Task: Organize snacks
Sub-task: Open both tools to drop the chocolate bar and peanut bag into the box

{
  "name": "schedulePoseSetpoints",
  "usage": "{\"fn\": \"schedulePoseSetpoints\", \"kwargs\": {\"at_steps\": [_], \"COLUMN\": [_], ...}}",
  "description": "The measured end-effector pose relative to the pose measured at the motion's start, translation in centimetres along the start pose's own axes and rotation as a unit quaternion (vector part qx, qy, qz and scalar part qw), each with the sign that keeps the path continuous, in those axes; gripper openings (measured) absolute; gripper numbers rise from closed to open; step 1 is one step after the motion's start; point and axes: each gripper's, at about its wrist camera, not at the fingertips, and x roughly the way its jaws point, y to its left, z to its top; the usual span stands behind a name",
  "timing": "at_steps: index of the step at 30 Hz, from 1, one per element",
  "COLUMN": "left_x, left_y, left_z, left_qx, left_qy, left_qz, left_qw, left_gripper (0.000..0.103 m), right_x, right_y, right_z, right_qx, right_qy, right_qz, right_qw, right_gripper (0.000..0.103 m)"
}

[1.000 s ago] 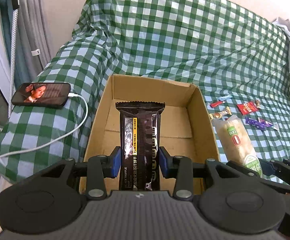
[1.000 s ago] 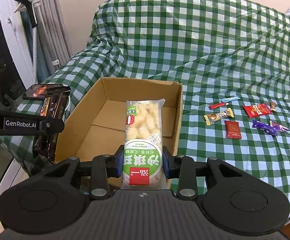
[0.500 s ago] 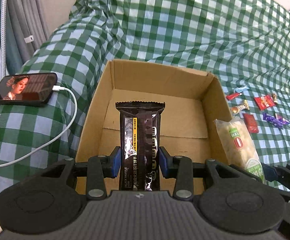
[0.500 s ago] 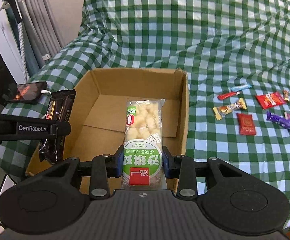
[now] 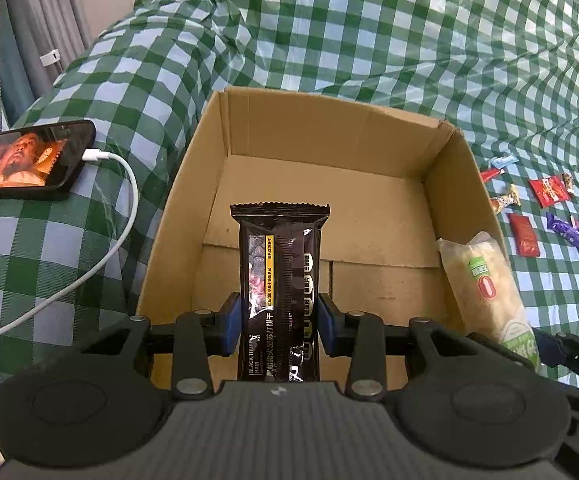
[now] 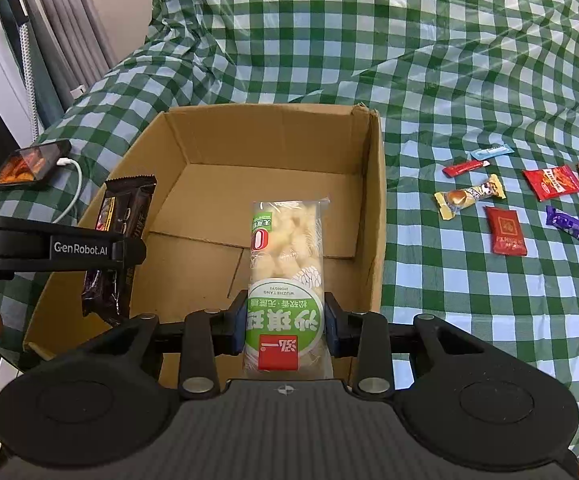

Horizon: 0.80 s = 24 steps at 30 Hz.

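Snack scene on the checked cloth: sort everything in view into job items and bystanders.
Belongs to the job:
- black cracker pack, in the left gripper
- green-labelled puff pack, in the right gripper
- cardboard box
- small wrapped candies on the cloth

Just lying about:
- phone
- white charging cable
- curtains

Both grippers point steeply downward, side by side. The left gripper (image 5: pixel 278 326) and the right gripper (image 6: pixel 284 325) each have their jaws clamped on a packet.
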Motion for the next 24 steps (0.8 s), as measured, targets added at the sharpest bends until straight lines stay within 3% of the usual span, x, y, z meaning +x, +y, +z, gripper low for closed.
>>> {"fn": "schedulePoseSetpoints", "kwargs": {"at_steps": [12,14,15,17,24], "left_x": [1.1,1.0,0.8,-0.2,-2.8], "left_y": [-0.2,-0.1,0.0,0.3,1.4], "left_z": [0.4,0.5,0.6,0.5,-2.4], "left_qx": [0.008,0.009,0.008,0.011,0.014], "left_qy": [0.003,-0.004,-0.010,-0.032,-0.002], "left_qz": [0.015,0.017,0.020,0.023,0.012], "left_qw": [0.9999,0.9998,0.9997,0.9992,0.9998], "left_gripper": [0.046,0.073,0.096,0.103,0.103], "right_x": [0.8,0.8,0.8,0.8,-1.4], "right_y": [0.2,0.2,0.3,0.3,0.3], "right_z": [0.7,0.9,1.0,1.3,0.3], "right_qx": [-0.008,-0.011,-0.011,-0.010,-0.002], "right_qy": [-0.001,-0.003,-0.005,-0.007,0.002], "right_qz": [-0.002,0.003,0.007,0.009,-0.003], "right_qw": [1.000,1.000,1.000,1.000,1.000], "right_gripper": [0.038,0.040,0.040,0.064,0.086]}}
